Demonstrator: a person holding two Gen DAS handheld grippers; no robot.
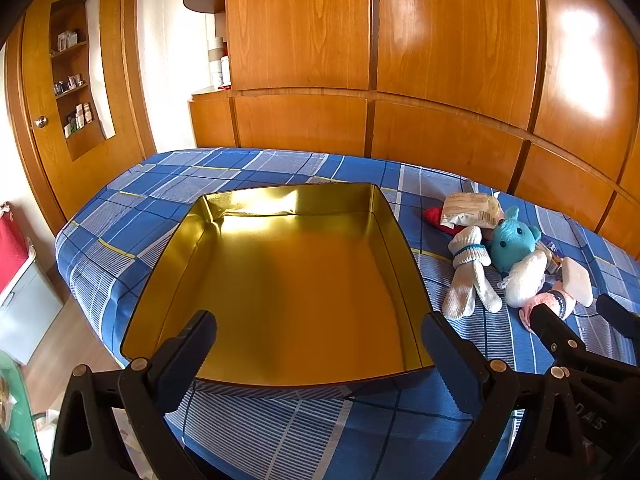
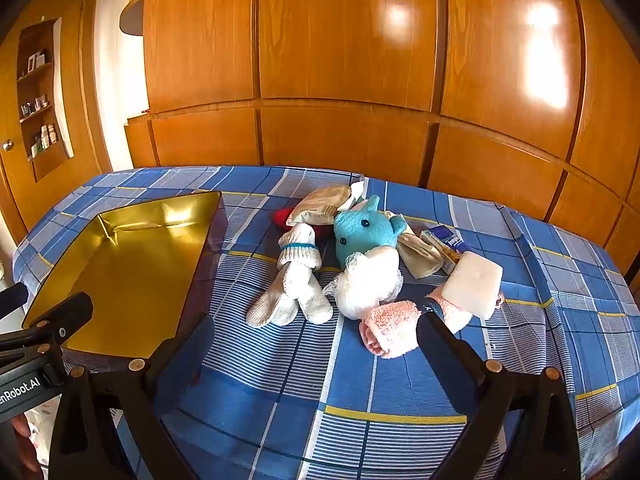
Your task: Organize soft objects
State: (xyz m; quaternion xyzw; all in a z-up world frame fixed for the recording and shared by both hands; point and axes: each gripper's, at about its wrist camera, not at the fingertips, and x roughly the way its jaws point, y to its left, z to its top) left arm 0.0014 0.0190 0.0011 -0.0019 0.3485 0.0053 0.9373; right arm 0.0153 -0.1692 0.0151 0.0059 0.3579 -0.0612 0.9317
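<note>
Left hand-held gripper (image 1: 320, 336) hangs over the near rim of the gold tin box (image 1: 280, 280), fingers spread wide with nothing between them. The box sits open on the blue plaid bed (image 2: 360, 400), and its inside is bare gold metal. Right hand-held gripper (image 2: 316, 340) is spread wide too, pinching nothing, hovering over the bed. At its 12 o'clock lies the heap of soft things, apart from the box: white socks (image 2: 294, 284) at 11, blue plush toy (image 2: 362, 232) farther back at 12, a white mesh puff (image 2: 370, 284) touching the plush, pink rolled socks (image 2: 394, 330) right by the right fingertip at 1 o'clock, and a white sponge (image 2: 474, 282) resting on them. The box sits at 9 o'clock from the heap.
</note>
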